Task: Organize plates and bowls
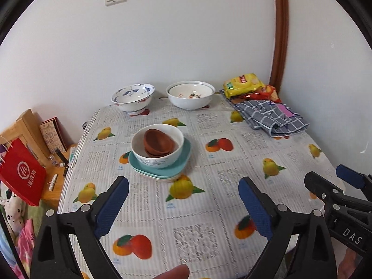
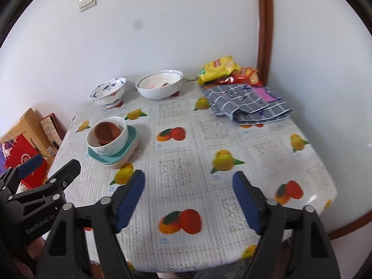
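Note:
A white bowl [image 1: 160, 150] [image 2: 109, 139] holds small brown bowls [image 1: 158, 143] [image 2: 107, 132] and stands on a stack of teal and cream square plates [image 1: 179, 167] [image 2: 125, 153] at the table's middle left. A blue-patterned footed bowl [image 1: 132, 97] [image 2: 108, 93] and a wide white bowl [image 1: 190, 94] [image 2: 159, 84] stand at the back by the wall. My left gripper [image 1: 183, 197] is open and empty above the near table, short of the stack. My right gripper [image 2: 188, 193] is open and empty over the near right table; it also shows in the left wrist view [image 1: 325, 181].
A fruit-print cloth covers the table [image 1: 209, 209] [image 2: 197, 162]. Folded grey checked towels [image 1: 272, 116] [image 2: 246, 104] and yellow and red snack packs [image 1: 246, 86] [image 2: 223, 69] lie at the back right. A red bag [image 1: 23, 176] and wooden furniture [image 1: 28, 125] stand left of the table.

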`<action>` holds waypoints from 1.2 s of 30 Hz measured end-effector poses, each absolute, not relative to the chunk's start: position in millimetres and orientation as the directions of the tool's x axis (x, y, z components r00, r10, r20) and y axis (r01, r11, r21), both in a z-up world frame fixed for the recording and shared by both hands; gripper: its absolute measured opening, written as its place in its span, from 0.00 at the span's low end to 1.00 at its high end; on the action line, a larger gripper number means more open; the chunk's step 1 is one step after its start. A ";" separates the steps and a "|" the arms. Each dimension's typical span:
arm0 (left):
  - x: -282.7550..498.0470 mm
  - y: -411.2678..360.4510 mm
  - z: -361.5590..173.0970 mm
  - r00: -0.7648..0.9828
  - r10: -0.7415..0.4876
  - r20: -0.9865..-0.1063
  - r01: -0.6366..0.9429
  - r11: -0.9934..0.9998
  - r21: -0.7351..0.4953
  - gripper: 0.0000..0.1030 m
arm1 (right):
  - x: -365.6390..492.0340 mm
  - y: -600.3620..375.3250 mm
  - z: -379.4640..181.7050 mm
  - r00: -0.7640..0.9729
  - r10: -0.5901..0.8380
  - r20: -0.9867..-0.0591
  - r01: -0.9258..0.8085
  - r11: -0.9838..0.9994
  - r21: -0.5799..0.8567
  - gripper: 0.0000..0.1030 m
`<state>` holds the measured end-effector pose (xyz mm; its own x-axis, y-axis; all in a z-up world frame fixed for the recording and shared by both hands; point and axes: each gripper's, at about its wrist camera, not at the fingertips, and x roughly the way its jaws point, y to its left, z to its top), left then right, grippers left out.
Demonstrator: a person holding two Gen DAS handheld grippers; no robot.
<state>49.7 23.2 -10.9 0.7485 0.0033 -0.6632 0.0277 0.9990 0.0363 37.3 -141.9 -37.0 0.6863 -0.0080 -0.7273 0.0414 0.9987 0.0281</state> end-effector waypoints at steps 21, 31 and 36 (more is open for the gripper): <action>15.5 6.4 -1.2 0.765 0.001 -0.644 0.022 0.999 0.028 0.95 | -8.9 -177.6 -21.8 0.708 -0.079 -0.701 0.113 0.994 0.002 0.86; 11.3 7.1 0.1 0.764 -0.009 -0.645 0.024 1.000 0.015 0.95 | -15.6 -171.9 -17.7 0.720 -0.074 -0.691 0.104 0.995 0.001 0.86; 10.0 7.8 0.2 0.761 -0.010 -0.648 0.024 1.000 0.013 0.95 | -16.2 -171.2 -18.9 0.718 -0.075 -0.692 0.105 0.994 0.002 0.86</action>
<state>10.0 7.8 0.2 0.7615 -0.0097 -0.6481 0.0243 0.9996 0.0135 -16.2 -171.2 -18.9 0.7184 -0.0745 -0.6917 0.1051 0.9945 0.0020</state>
